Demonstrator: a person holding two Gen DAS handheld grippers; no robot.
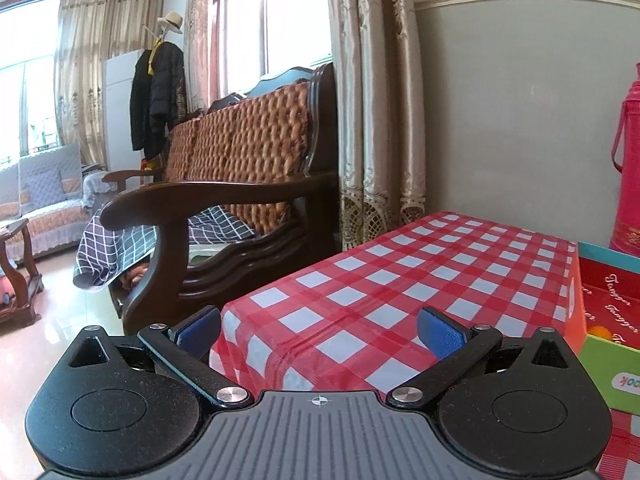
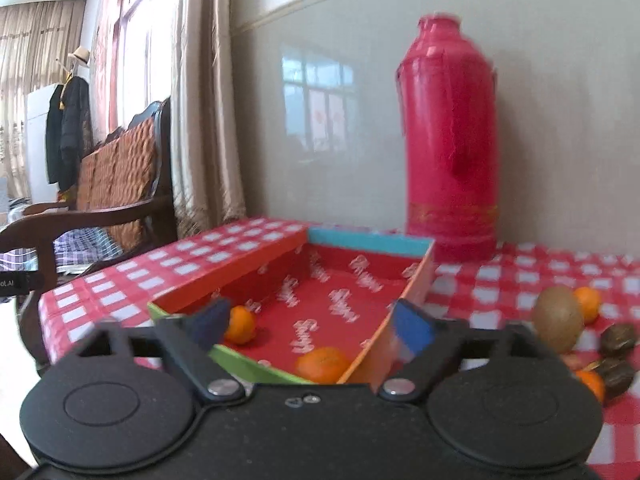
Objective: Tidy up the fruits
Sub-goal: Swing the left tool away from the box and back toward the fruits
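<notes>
A shallow red-lined cardboard box (image 2: 256, 258) lies on the red checked table (image 2: 120, 280). Two tangerines lie in it, one (image 2: 240, 325) near its left corner and one (image 2: 323, 364) at its near edge. My right gripper (image 2: 312, 330) is open and empty just above the box's near end. To the right of the box lie a kiwi (image 2: 558, 318), tangerines (image 2: 588, 303) and dark walnuts (image 2: 618, 340). My left gripper (image 1: 320, 330) is open and empty over the bare tablecloth (image 1: 400, 280), left of the box (image 1: 600, 308).
A tall pink thermos (image 2: 450, 140) stands against the wall behind the box. A wooden sofa (image 1: 240, 168) stands left of the table, next to curtains (image 1: 376, 100). The table's left edge drops off near my left gripper.
</notes>
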